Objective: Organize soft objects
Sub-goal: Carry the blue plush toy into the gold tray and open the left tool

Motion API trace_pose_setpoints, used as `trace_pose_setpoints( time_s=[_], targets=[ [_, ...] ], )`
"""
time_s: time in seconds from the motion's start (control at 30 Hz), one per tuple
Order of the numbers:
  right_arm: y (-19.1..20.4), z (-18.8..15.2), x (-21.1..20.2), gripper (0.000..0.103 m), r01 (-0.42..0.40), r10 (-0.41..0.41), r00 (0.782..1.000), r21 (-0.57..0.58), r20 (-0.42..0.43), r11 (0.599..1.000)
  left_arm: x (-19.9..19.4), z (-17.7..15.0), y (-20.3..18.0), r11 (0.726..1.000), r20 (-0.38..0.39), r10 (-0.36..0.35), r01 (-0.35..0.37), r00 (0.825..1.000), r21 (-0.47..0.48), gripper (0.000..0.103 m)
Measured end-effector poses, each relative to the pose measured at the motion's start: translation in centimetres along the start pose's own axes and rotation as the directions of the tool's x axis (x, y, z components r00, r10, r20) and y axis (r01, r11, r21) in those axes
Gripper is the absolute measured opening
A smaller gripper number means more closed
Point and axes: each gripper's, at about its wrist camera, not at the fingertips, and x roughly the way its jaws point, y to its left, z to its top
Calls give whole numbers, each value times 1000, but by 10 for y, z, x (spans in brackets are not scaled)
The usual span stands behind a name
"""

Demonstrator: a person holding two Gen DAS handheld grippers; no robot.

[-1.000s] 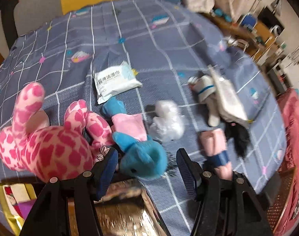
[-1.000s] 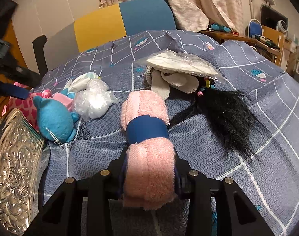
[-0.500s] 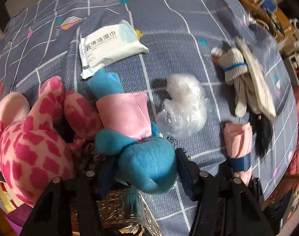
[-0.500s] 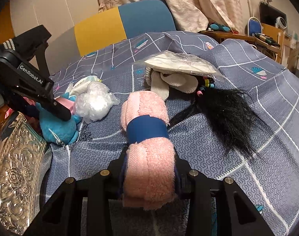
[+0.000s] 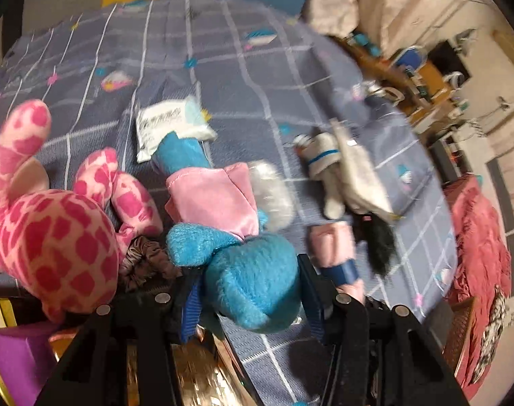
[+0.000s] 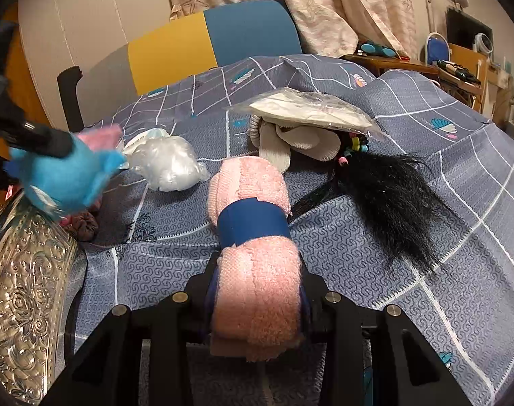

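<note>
Jaws of the left gripper (image 5: 250,304) have just been closing, and they are now pinching the head of the blue plush toy (image 5: 253,287) at the bottom centre of the left wrist view; the toy's long axis is running straight up the frame away from the fingers, its pink satin dress (image 5: 213,199) sitting above the head and its far end reaching the white wipes packet (image 5: 169,125). Seen from the right wrist view, the same toy (image 6: 64,176) is hanging blurred at the left edge, clear of the cloth and just above the rim of the embossed metal tray (image 6: 23,291) in the lower left, so the tray is probably where it is heading. Right beside it on the left of the left view, the pink spotted plush (image 5: 47,230) is lying with a dark scrunchie (image 5: 145,260) tucked between the two. At the bottom centre of the right view, the right gripper (image 6: 257,301) is clamping the rolled pink towel (image 6: 253,243), whose roll is also pointing up the frame, a blue band around its middle. Farther up, the crumpled clear plastic (image 6: 169,165), the white socks (image 6: 290,142) and the black hairpiece (image 6: 389,196) are lying spread on the grey checked bedspread (image 6: 426,270)
</note>
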Motion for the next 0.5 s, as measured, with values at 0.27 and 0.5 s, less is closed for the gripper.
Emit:
trace_pose_setpoints(
  time_s=[0.27,0.5],
  targets=[
    [4,1,2,40,26,-26,1000,-18,-2,1000,-41,-37,-17,990,136,-114,101,984,102,51],
    [9,1,4,40,61,-61,998,-47,-4,997,-69,-69,-12,985,211,-138,112,968,130,51]
  ],
)
